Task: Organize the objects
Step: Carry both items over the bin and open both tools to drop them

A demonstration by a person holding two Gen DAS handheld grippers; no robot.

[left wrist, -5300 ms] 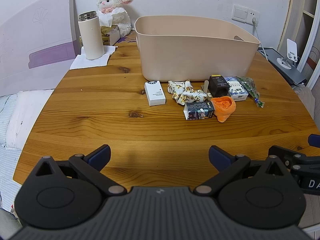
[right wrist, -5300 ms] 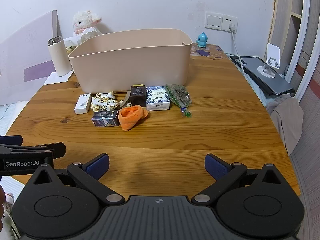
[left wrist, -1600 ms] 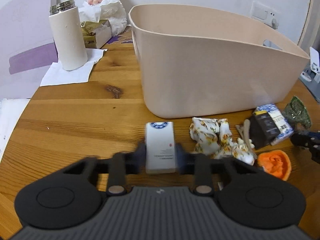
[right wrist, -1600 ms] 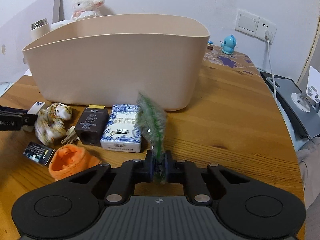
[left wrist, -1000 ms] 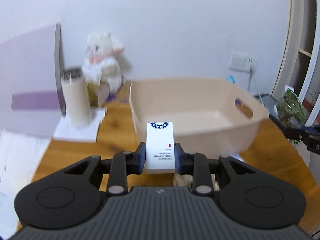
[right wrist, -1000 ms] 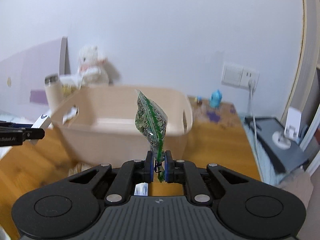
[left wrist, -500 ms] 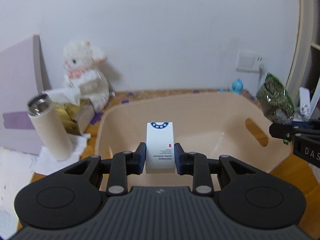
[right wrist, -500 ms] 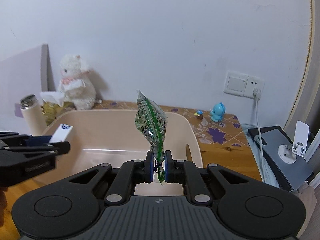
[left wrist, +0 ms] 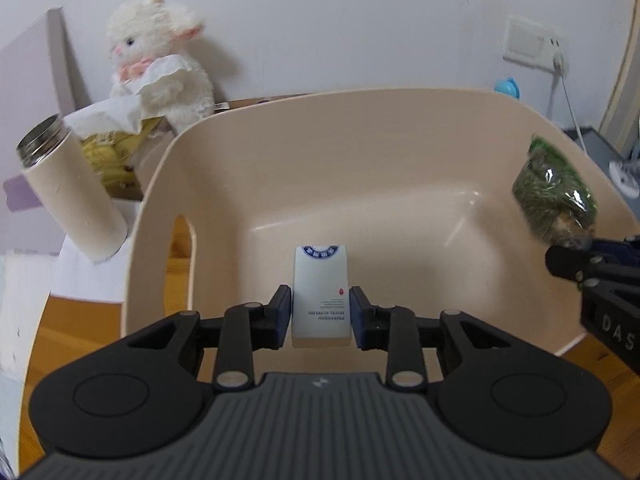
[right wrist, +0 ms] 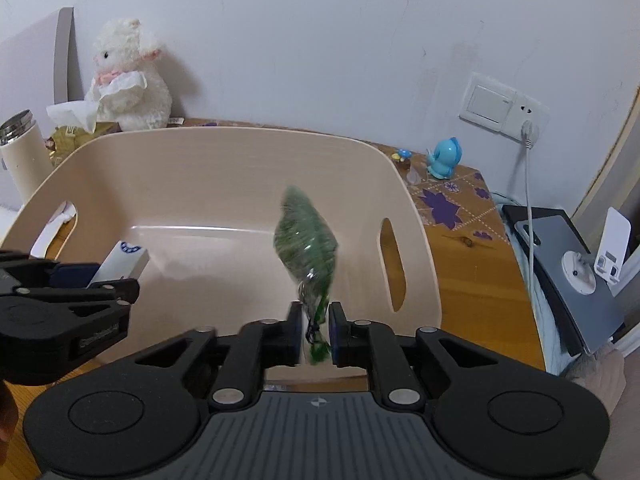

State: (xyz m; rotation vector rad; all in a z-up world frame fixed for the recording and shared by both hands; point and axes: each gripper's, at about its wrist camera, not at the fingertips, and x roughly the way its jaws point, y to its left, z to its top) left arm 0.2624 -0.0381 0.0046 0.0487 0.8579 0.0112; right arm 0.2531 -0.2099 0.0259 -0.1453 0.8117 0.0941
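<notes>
A beige plastic bin with cut-out handles stands on the wooden table and fills both views. Over its inside, my left gripper has a white box with a blue round logo between its pads. Its jaws are opening, and thin gaps show on both sides of the box. My right gripper is also over the bin with its jaws opening. The clear bag of green dried leaves is blurred between its parted pads. In the right wrist view the left gripper and box are at the left.
Left of the bin stand a cream thermos, a tissue box and a white plush lamb. To its right are a blue figurine, a wall socket with a cable and a grey device with a white stand.
Both grippers moved forward and tipped down over the bin. The right jaws have parted from the bag, which now blurs. The left jaws have widened slightly around the white box.
</notes>
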